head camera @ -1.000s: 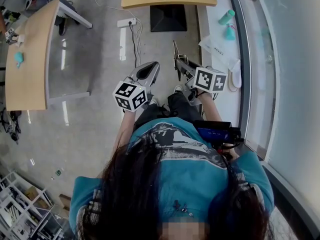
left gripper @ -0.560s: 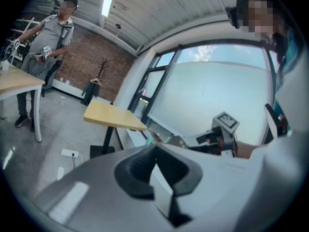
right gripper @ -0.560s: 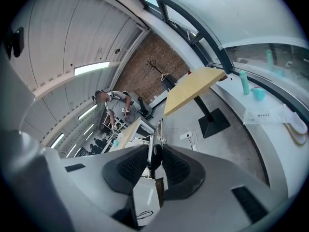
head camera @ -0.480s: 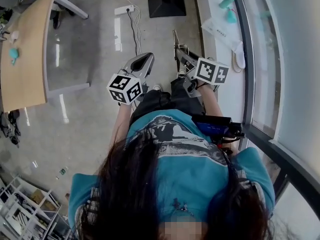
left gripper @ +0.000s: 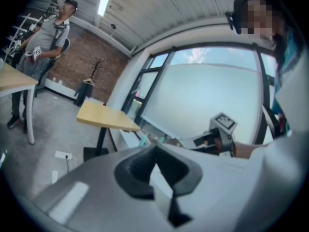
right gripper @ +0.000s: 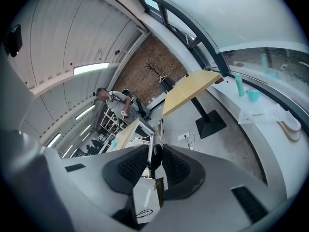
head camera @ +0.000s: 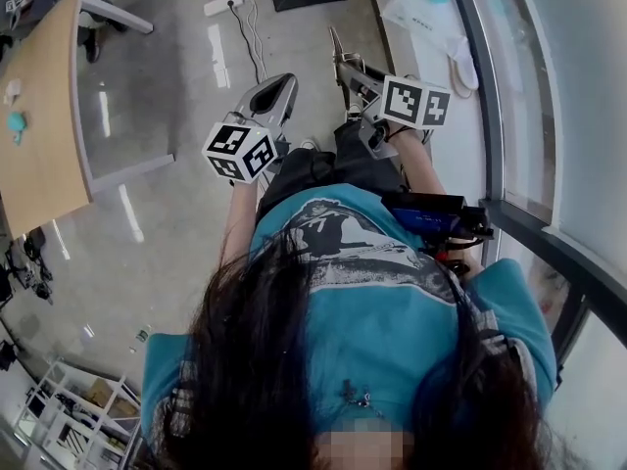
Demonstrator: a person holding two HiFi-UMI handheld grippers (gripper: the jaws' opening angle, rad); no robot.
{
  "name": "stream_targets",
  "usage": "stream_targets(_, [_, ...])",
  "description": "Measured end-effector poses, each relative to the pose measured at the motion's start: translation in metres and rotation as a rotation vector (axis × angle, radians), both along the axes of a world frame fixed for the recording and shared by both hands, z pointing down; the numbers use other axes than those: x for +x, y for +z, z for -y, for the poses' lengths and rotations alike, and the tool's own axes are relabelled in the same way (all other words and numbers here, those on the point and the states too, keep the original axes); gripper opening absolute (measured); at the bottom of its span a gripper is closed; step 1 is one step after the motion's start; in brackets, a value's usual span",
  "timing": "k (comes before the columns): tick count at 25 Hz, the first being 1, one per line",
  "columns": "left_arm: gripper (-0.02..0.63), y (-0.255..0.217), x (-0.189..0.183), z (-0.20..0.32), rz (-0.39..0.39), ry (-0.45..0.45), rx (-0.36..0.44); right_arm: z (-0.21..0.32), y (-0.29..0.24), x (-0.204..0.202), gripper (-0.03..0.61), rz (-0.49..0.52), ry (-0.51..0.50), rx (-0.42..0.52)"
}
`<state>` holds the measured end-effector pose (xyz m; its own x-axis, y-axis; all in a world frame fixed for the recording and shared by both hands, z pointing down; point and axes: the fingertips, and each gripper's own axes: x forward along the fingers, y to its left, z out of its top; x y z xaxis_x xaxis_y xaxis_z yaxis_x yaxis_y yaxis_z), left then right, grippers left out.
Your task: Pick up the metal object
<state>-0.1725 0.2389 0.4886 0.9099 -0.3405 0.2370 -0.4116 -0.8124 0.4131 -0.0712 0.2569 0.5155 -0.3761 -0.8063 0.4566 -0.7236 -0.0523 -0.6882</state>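
The grey floor spreads out beyond both tools. A pale wooden worktop stands well off to the left tool's outer side. In the right gripper view a second, yellow worktop on a single post stands ahead and to the right of the jaws. A person in a grey top stands far beyond the right tool's tips, by some shelving.

The left tool is held out in front of the person's body, level with the right tool and just beside it. Its own view shows its jaws brought together at the tips, with nothing between the dark pads.

The right tool is clamped on the metal object. In its own view the ribbed pads stand only a narrow way apart and press on either face of the thin flat piece. The piece stands upright in the jaws: its slim upper end pokes out past the tips, and a wider pale plate reaches back between the pads toward the camera.

A white power strip lies on the floor ahead of both tools. A teal bottle stands on the window ledge to the right tool's right.
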Motion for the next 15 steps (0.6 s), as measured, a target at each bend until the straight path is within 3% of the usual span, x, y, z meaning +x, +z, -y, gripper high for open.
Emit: stream_targets(15, [0.003,0.001,0.005,0.004,-0.023,-0.008,0.037,0.002,0.003,0.007,0.103,-0.012,0.001,0.03])
